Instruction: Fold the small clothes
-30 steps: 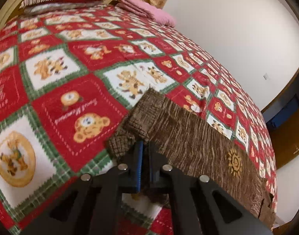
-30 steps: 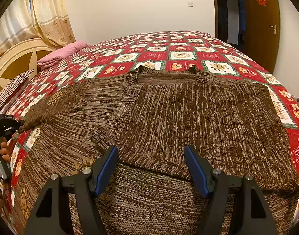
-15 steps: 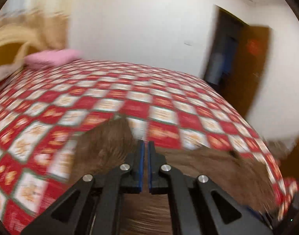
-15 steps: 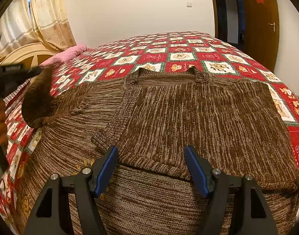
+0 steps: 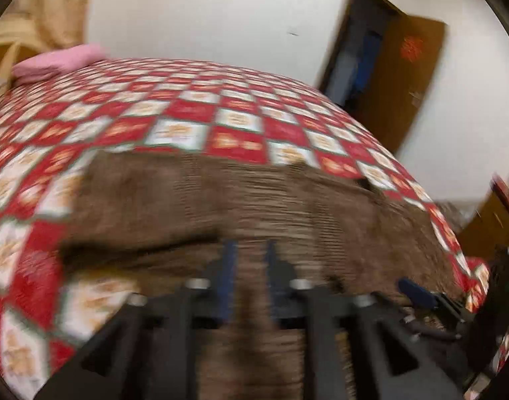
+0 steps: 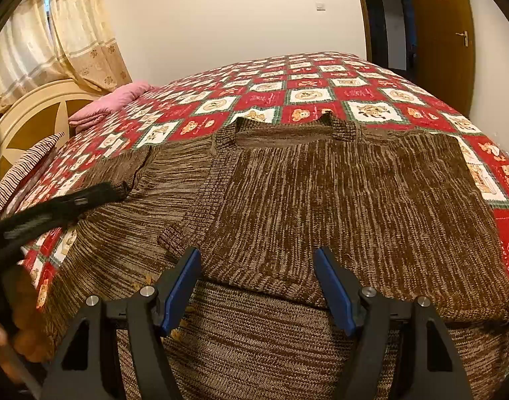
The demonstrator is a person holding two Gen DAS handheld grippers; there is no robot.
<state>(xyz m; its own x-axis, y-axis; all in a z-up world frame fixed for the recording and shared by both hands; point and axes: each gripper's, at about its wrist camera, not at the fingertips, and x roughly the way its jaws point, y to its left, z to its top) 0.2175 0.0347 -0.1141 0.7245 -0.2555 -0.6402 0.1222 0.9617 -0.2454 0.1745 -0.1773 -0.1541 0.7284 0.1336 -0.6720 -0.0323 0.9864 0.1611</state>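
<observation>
A brown knitted sweater [image 6: 337,200] lies spread flat on the bed, its right sleeve folded in over the body. Its left sleeve [image 6: 138,173] is laid inward over the left shoulder. My left gripper [image 5: 248,253] is blurred just above the knit; its jaws are opening and only sweater [image 5: 221,200] shows through the gap. In the right wrist view the left gripper [image 6: 98,193] reaches in from the left, its tip at the sleeve cuff. My right gripper [image 6: 257,266] hangs open over the lower body with nothing between its blue pads.
The red and white patchwork bedspread [image 6: 311,95] covers the bed. A pink folded cloth [image 6: 114,100] and a striped pillow [image 6: 31,166] lie by the cream headboard [image 6: 31,116]. A brown door [image 6: 444,33] stands at the far right. A person's hand [image 6: 21,333] holds the left gripper.
The left gripper, shut on the sleeve cuff, swung right from the bedspread in over the sweater, then parted its jaws. The sleeve now lies on the sweater. The right gripper stayed still.
</observation>
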